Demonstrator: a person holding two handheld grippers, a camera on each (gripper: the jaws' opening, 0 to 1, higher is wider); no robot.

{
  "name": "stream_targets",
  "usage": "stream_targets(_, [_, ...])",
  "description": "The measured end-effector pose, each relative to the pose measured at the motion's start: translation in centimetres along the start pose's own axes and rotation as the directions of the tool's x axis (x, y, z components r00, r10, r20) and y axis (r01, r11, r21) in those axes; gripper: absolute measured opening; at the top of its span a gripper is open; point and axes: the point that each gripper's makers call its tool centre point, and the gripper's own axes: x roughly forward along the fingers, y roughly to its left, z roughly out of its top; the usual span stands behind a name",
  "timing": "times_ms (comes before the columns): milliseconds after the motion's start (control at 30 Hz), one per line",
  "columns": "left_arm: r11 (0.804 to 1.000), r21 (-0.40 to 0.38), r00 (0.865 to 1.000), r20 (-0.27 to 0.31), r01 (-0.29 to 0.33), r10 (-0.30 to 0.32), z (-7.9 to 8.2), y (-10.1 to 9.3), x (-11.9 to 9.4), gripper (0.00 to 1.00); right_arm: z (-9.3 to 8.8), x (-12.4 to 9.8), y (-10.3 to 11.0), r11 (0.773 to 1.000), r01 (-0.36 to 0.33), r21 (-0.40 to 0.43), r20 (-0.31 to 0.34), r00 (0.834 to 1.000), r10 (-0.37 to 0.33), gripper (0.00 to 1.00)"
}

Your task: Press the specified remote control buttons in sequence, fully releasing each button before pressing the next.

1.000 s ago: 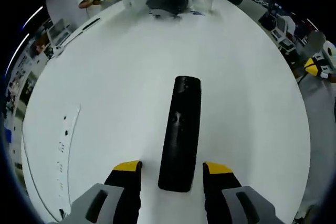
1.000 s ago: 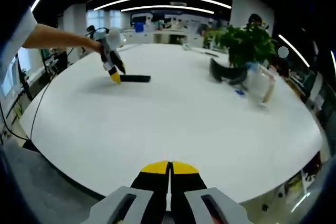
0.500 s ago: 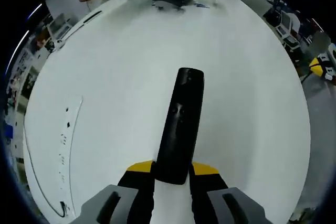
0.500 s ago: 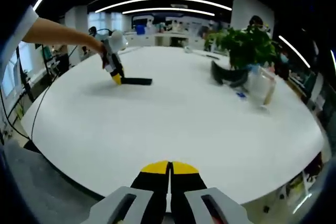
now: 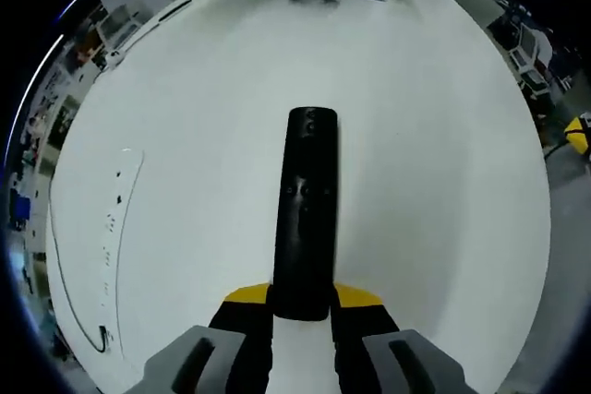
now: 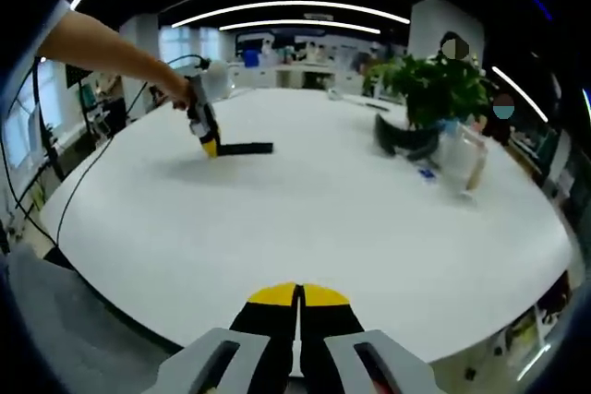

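— What sort of place is this?
— An open office. Big white meeting table (image 6: 351, 219), curved strip lights (image 6: 286, 8) overhead, a potted plant (image 6: 434, 89), desks with monitors (image 5: 531, 43) beyond, counters along the back.

The remote control (image 5: 306, 219) is glossy black on a plain white table (image 5: 203, 136) — the left gripper (image 5: 302, 300) and right gripper (image 6: 297, 296) are grey with black fingers tipped yellow — and the plant (image 6: 436, 89) is green.
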Motion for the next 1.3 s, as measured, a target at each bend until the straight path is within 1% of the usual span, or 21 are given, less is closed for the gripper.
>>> stream_targets(233, [1.000, 0.008, 1.000, 0.023, 0.000, 0.000, -0.6, -2.1, 0.0, 0.23, 0.1, -0.1, 0.1, 1.000, -0.007, 0.008, 0.003, 1.000, 0.007, 0.00])
stream_targets(333, [1.000, 0.013, 1.000, 0.012, -0.001, 0.001, -0.8, -2.8, 0.0, 0.23, 0.1, 0.0, 0.2, 1.000, -0.012, 0.005, 0.000, 1.000, 0.012, 0.00])
stream_targets(400, [1.000, 0.006, 1.000, 0.008, -0.003, 0.002, -0.9, -3.1, -0.1, 0.23, 0.0, 0.0, 0.2, 1.000, -0.009, -0.004, -0.004, 1.000, 0.009, 0.00])
stream_targets(467, [1.000, -0.007, 1.000, 0.006, -0.005, 0.005, -1.1, -3.5, -0.1, 0.23, 0.1, 0.0, 0.2, 1.000, -0.007, -0.014, 0.005, 1.000, 0.007, 0.00])
stream_targets(633, [1.000, 0.001, 1.000, -0.014, -0.002, 0.002, -1.7, -5.3, -0.3, 0.23, 0.2, 0.0, 0.1, 1.000, -0.002, -0.021, 0.010, 1.000, 0.002, 0.00])
stream_targets(733, [1.000, -0.017, 1.000, -0.010, -0.005, 0.004, -2.0, -5.9, -0.4, 0.23, 0.2, 0.0, 0.3, 1.000, -0.008, -0.019, 0.008, 1.000, 0.009, 0.00])
stream_targets(867, [1.000, -0.007, 1.000, -0.019, -0.002, 0.002, -2.3, -6.9, -0.5, 0.23, 0.3, 0.0, 0.4, 1.000, -0.012, -0.028, 0.014, 1.000, 0.013, 0.00])
stream_targets(933, [1.000, -0.006, 0.999, -0.034, -0.004, 0.004, -2.5, -7.6, -0.5, 0.23, 0.2, 0.0, 0.6, 1.000, -0.023, -0.019, 0.001, 1.000, 0.023, 0.00])
stream_targets(967, [1.000, -0.006, 0.999, -0.037, -0.004, 0.003, -2.6, -7.7, -0.5, 0.23, 0.1, 0.0, 0.6, 1.000, -0.025, -0.017, 0.000, 1.000, 0.025, 0.00])
stream_targets(1167, [1.000, -0.010, 0.999, -0.052, -0.006, 0.005, -3.3, -9.9, -0.8, 0.23, 0.0, 0.0, 0.9, 0.999, -0.036, -0.015, -0.010, 0.999, 0.036, 0.00])
stream_targets(1300, [1.000, -0.016, 0.999, -0.051, -0.008, 0.007, -3.7, -11.3, -1.0, 0.23, 0.0, -0.2, 1.9, 0.996, -0.094, 0.006, -0.020, 0.995, 0.094, 0.00])
